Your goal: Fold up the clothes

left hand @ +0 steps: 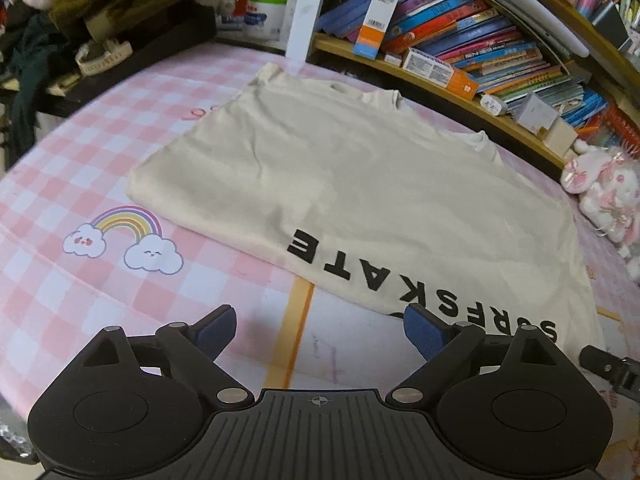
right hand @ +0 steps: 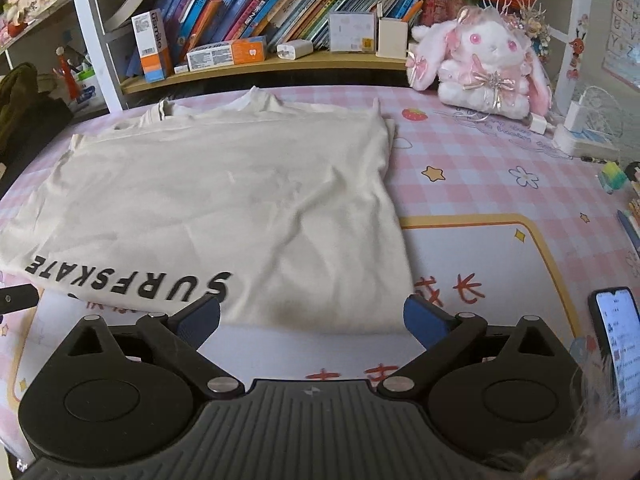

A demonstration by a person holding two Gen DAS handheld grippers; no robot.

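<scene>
Through the left wrist camera I see my left gripper (left hand: 320, 330) spread wide, holding nothing, its right finger (left hand: 420, 330) over the near edge of the cream T-shirt (left hand: 352, 176), which lies flat on the pink checked tablecloth (left hand: 80, 184). Through the right wrist camera my right gripper (right hand: 312, 320) gapes empty at the shirt's near hem; a phone (right hand: 618, 344) lies at the right, a plush bunny (right hand: 484, 64) beyond.
</scene>
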